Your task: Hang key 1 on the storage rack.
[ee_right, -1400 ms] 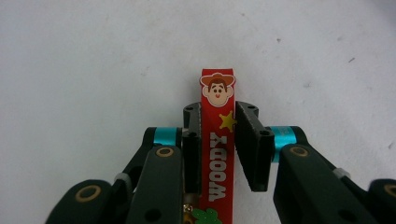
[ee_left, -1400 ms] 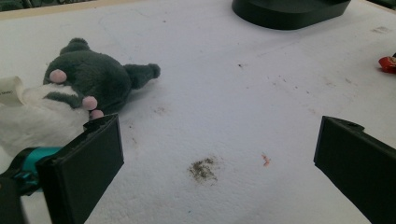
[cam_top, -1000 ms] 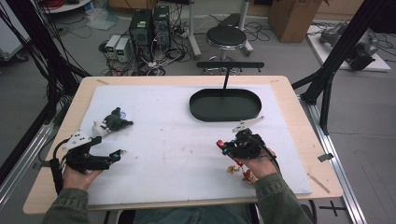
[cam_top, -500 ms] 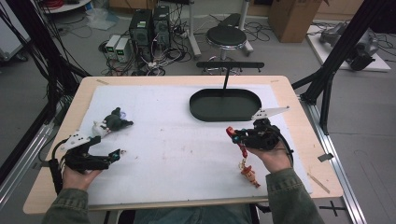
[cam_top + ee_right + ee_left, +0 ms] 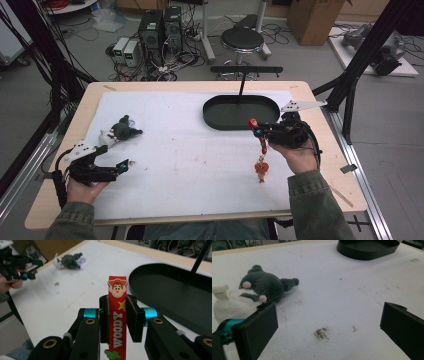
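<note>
Left gripper rests low on table, jaws wide, nothing between them. Right gripper is clamped on red Woody strap, which dangles above the mat beside black tray. Plush toy far left.

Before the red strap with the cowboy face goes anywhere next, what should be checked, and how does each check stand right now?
1. Right tongs pinch the red strap squarely between both pads: ok.
2. Strap's dangling charm hangs lifted off the white cover: cannot tell from the high view, it may still brush it.
3. Black tray close beside the right tongs, with nothing lying in it: ok.
4. Left tongs open and far from the strap's path: ok.
5. Plush toy lying out of the way near the left tongs: ok.
</note>
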A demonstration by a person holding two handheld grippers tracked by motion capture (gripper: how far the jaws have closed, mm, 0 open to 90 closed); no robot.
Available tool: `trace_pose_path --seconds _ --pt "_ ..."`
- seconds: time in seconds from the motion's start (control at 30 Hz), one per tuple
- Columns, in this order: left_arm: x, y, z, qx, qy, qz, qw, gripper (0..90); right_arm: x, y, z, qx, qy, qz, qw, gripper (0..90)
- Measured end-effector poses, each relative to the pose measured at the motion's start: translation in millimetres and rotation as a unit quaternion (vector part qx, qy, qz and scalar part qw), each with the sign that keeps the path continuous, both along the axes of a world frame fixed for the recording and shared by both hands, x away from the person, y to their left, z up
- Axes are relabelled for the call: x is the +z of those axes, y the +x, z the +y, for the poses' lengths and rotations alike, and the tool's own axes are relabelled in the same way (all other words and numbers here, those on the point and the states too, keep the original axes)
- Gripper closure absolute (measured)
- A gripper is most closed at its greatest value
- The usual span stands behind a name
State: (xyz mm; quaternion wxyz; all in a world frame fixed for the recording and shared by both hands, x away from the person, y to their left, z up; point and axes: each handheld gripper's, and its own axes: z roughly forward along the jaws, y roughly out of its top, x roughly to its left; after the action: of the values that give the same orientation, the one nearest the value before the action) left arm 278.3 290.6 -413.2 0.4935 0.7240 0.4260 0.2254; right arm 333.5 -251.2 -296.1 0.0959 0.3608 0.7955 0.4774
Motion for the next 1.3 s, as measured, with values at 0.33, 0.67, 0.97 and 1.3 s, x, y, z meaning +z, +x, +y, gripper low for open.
trace_pose_path --seconds 0.33,0.67,0.97,1.3 --pt "0.4 -0.1 0.6 -0.002 -0.003 -0.001 1.0 1.7 18.6 12.6 5.2 -0.012 0.035 -0.002 0.9993 75.3" --pt "1.3 -0.2 2.3 0.0 -0.015 -0.006 0.9999 1.8 27.9 31.7 3.9 -0.02 0.097 0.018 0.9949 75.2" --pt "1.0 0.3 1.8 -0.001 -0.017 -0.005 0.9998 1.8 44.7 46.1 9.9 -0.03 0.091 0.015 0.9952 75.2" --pt "0.2 1.5 -0.2 -0.01 -0.018 -0.002 0.9998 1.8 63.3 68.2 18.3 -0.048 0.084 0.016 0.9952 75.2"
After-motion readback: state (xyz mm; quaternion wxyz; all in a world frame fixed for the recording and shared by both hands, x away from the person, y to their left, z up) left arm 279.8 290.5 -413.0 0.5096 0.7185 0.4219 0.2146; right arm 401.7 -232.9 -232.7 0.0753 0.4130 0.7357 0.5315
